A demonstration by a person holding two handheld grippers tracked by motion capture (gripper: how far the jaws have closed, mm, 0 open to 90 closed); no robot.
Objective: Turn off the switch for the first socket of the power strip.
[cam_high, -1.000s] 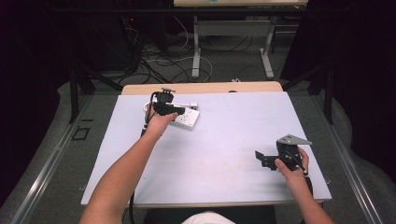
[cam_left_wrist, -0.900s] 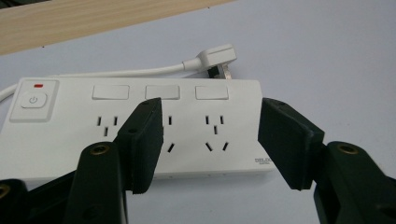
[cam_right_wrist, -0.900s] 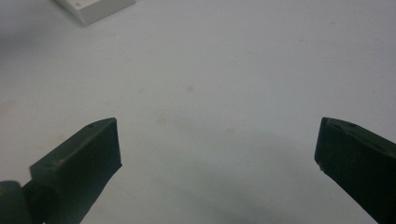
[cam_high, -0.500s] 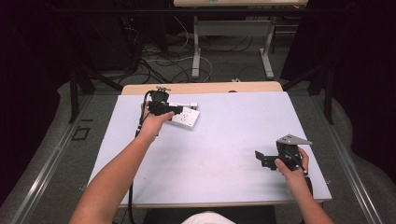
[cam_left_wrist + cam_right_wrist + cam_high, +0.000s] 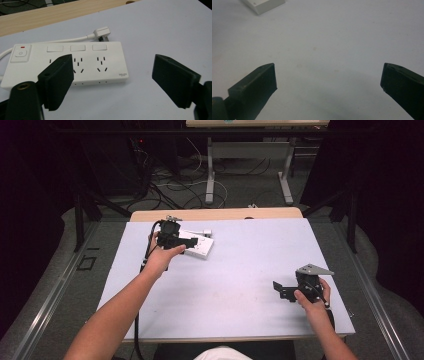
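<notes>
The white power strip (image 5: 67, 62) lies on the desk (image 5: 240, 285) just beyond the left gripper (image 5: 112, 72), whose fingers (image 5: 58, 80), just opening, stand wide and empty; the right gripper's (image 5: 328, 85) fingers are wide too.

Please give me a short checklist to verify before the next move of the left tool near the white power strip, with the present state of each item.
1. Left tool open: ok; its jaws have just been opening and nothing is between them.
2. Power strip free of the tool: ok; it lies flat on the table, beyond the pads.
3. Plug out of the sockets: ok; it lies on the table behind the strip, cable attached.
4. Strip switched on or off: cannot tell; the mark above the power button is red, but its meaning is not clear.
5. Right tool out of the way: ok; open, nothing held, over bare table.
</notes>
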